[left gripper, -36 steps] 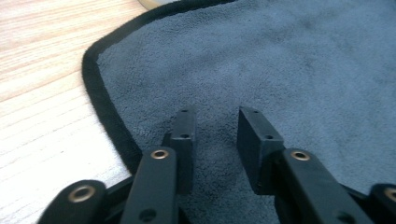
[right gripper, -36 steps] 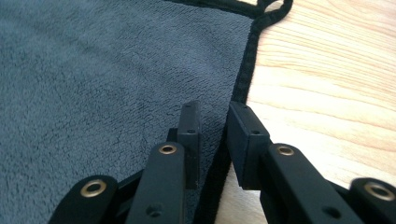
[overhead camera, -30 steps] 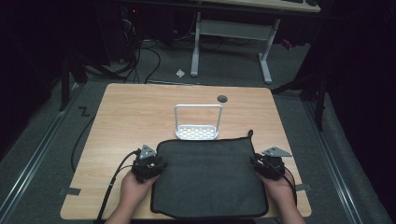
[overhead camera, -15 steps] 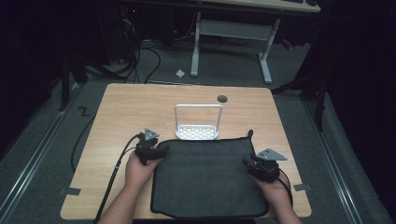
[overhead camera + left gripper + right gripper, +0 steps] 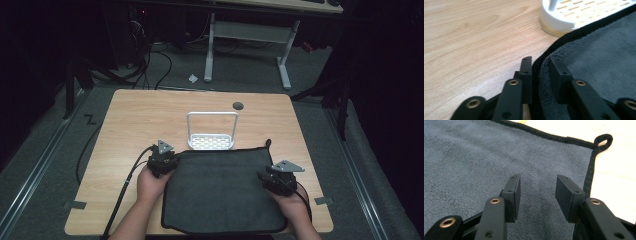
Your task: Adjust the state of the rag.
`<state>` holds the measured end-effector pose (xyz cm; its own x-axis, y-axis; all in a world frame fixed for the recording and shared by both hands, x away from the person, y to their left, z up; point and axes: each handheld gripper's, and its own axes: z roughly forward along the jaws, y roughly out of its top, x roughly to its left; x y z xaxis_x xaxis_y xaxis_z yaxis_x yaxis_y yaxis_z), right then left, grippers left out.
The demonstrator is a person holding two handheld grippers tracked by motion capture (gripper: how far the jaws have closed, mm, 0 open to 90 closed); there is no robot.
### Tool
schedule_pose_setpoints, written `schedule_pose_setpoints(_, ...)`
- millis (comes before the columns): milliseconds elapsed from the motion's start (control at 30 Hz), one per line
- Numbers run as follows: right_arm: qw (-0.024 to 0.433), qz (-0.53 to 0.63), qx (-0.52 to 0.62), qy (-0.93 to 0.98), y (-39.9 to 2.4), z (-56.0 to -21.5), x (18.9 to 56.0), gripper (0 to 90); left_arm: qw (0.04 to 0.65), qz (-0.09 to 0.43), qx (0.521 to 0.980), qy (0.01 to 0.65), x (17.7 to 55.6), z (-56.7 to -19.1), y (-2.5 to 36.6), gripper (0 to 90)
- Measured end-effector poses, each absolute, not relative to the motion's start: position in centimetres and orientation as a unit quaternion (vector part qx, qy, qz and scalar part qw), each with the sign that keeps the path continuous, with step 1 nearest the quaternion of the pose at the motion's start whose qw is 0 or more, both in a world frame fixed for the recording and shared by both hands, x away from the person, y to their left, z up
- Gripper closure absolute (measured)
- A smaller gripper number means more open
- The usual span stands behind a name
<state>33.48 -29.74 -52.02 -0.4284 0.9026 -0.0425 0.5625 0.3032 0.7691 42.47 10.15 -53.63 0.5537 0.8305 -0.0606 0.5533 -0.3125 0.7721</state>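
A dark grey towel with a black hem lies flat on the near half of the wooden table. My left gripper is at its far-left corner. In the left gripper view the jaws straddle the hem of the towel. They have just been closing and stand close on either side of it, with no firm pinch visible. My right gripper hovers over the towel near its right edge. Its jaws are open and have just been opening, with nothing between them.
A white slotted rack with a wire hoop stands just beyond the towel's far edge, close to the left gripper. The towel's hanging loop sticks out at its far-right corner. A round cable hole marks the table's back.
The left hand has moved away from me along the towel's left edge to its far corner. The right hand has edged slightly inward over the towel.
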Motion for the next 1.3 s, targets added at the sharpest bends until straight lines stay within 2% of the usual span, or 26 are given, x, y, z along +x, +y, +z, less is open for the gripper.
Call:
schedule_pose_setpoints(100,0.245,0.358,0.473,0.767,-29.3,-51.6,33.2,55.3,0.405,0.150,0.785,0.443,42.7,-53.7,10.7,77.8)
schedule_pose_setpoints(400,0.268,0.394,0.399,0.783,-24.0,-49.5,30.7,53.5,0.445,0.109,0.760,0.461,42.8,-53.7,11.9,78.5)
schedule_pose_setpoints(800,0.230,0.384,0.349,0.824,-15.9,-49.8,29.3,48.6,0.458,0.098,0.750,0.466,42.7,-53.8,12.2,78.2)
schedule_pose_setpoints(1300,0.186,0.376,0.286,0.861,-7.0,-51.7,29.1,44.3,0.461,0.088,0.748,0.470,42.9,-53.9,12.4,77.7)
